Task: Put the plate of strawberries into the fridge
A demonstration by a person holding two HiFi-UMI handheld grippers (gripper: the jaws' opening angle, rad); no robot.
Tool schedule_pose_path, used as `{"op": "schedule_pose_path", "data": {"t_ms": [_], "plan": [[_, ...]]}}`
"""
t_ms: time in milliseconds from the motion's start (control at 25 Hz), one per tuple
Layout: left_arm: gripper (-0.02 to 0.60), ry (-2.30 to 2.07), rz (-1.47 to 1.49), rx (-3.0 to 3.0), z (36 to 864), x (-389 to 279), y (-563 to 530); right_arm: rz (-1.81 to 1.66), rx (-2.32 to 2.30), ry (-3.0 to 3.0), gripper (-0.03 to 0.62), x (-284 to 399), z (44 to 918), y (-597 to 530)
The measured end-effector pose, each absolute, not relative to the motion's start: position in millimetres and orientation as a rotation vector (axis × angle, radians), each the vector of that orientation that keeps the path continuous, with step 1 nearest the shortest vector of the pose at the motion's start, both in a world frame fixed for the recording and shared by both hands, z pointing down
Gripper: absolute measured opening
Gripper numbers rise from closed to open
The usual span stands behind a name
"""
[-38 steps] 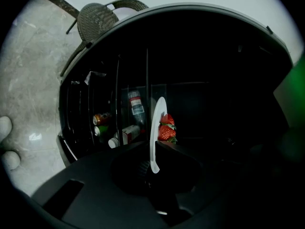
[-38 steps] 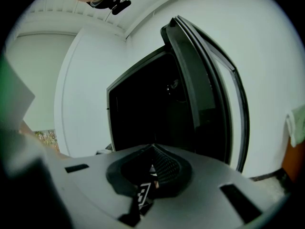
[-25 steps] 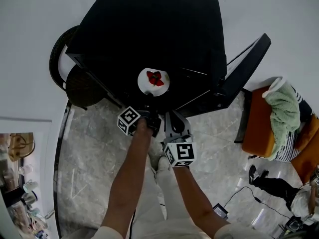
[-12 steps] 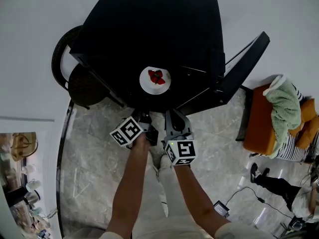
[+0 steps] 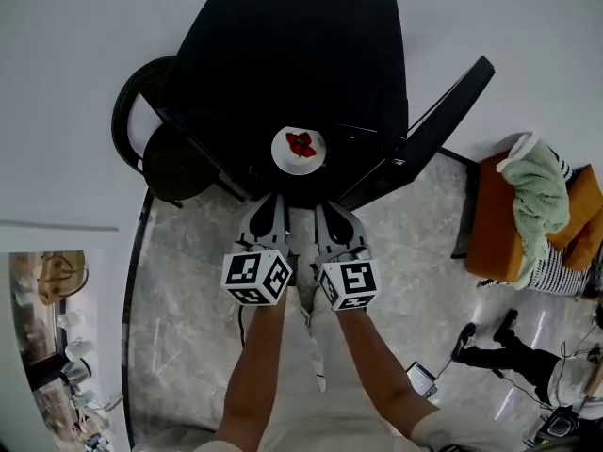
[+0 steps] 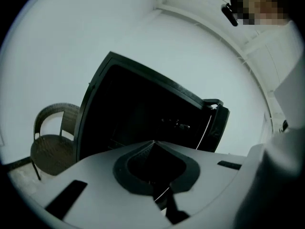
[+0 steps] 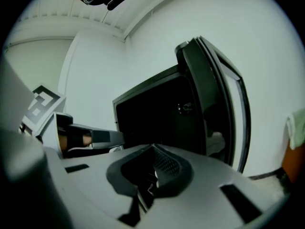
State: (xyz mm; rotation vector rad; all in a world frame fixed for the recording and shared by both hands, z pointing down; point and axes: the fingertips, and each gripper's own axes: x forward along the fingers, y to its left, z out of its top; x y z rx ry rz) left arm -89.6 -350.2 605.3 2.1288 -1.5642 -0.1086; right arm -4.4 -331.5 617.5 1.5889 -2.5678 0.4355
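Head view: the plate of strawberries [image 5: 299,149] sits on a shelf inside the black fridge [image 5: 301,55], at 12 o'clock from the left claw [image 5: 269,203] and right claw [image 5: 332,211]. The fridge door [image 5: 429,125] hangs open at 2 o'clock, there's a wicker chair [image 5: 155,153] at 10 and an orange seat [image 5: 490,234] with a green cloth [image 5: 539,201] at 3. Marble floor [image 5: 188,252] underneath.

Left gripper view: left claw pressed together, nothing in it. The fridge interior is way too dark to spot the plate.

Right gripper view: right claw also pressed together and empty.

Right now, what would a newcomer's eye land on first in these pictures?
The white plate of red strawberries stands out against the dark inside of the black fridge, whose door hangs open to the right. Just in front of it, the left gripper and right gripper sit side by side, both shut and empty.
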Motion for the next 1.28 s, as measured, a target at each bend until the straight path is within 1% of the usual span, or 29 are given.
{"op": "schedule_pose_path", "data": {"t_ms": [240,600,1000,1280], "plan": [[0.0,-1.63,-0.008,2.228,556.4,-86.7,-317.8,0.453,1.572,-2.57,0.003,-10.4,576.2,-303.7],[0.0,-1.668,0.058,2.352,475.4,-73.7,-274.5,0.402,1.53,-2.622,0.003,-11.3,480.1,-278.0],[0.0,-1.656,0.033,2.496,369.9,-64.7,-222.0,0.283,1.478,-2.677,0.003,-9.1,380.0,-233.4],[0.0,-1.649,0.021,2.518,351.7,-52.1,-201.3,0.191,1.498,-2.721,0.003,-8.2,350.9,-214.8]]}}
